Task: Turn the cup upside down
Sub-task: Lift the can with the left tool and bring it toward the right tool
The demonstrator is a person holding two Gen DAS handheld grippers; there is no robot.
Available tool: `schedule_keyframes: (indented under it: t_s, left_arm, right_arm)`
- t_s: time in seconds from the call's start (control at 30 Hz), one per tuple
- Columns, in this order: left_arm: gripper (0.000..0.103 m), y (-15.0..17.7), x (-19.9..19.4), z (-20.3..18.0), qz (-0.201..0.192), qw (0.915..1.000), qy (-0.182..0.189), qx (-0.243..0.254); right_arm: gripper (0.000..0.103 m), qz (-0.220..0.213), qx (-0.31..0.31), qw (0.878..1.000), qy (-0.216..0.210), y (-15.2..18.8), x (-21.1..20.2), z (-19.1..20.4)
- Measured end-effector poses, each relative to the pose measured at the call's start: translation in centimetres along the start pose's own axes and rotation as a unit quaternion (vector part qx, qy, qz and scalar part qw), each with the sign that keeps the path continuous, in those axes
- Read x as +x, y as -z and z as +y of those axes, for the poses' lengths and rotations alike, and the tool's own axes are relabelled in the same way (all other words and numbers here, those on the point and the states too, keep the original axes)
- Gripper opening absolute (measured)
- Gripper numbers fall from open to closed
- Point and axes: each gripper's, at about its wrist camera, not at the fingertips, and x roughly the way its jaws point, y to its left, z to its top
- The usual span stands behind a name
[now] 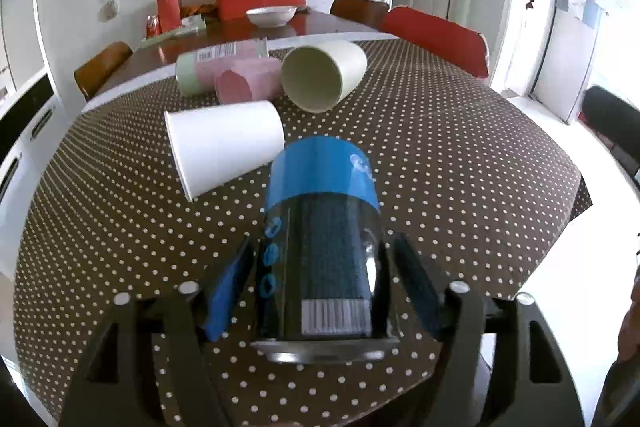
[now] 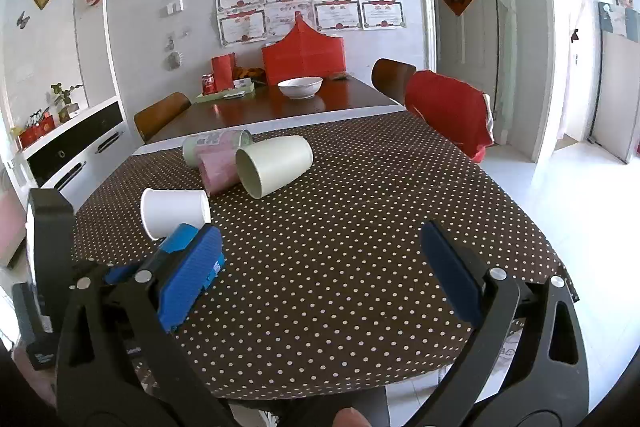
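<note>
Five cups lie on the dotted desk (image 2: 360, 267): left tool (image 1: 320, 267) grips the clear cup (image 1: 320, 227), one white (image 1: 224, 143), one cream (image 1: 320, 79), one pink (image 1: 248, 83), one green (image 1: 190, 73). Right tool (image 2: 320, 259) gapes wide, holding nothing.

Left gripper (image 1: 320, 267) clamped (right gripper (image 2: 320, 263) agape)

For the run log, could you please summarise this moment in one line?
left gripper: shut on blue-banded cup | right gripper: open, empty | white cup: lying on side
</note>
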Motion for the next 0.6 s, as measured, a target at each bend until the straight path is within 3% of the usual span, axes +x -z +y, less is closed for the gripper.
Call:
schedule_keyframes:
  t_s: [0.6]
  left_arm:
    - [0.083,0.4,-6.8,1.6,-0.056,0.9965,-0.046,-0.042]
  right_arm:
    - [0.097,-0.008,-0.012,1.0,-0.023,-0.4,-1.5,1.3]
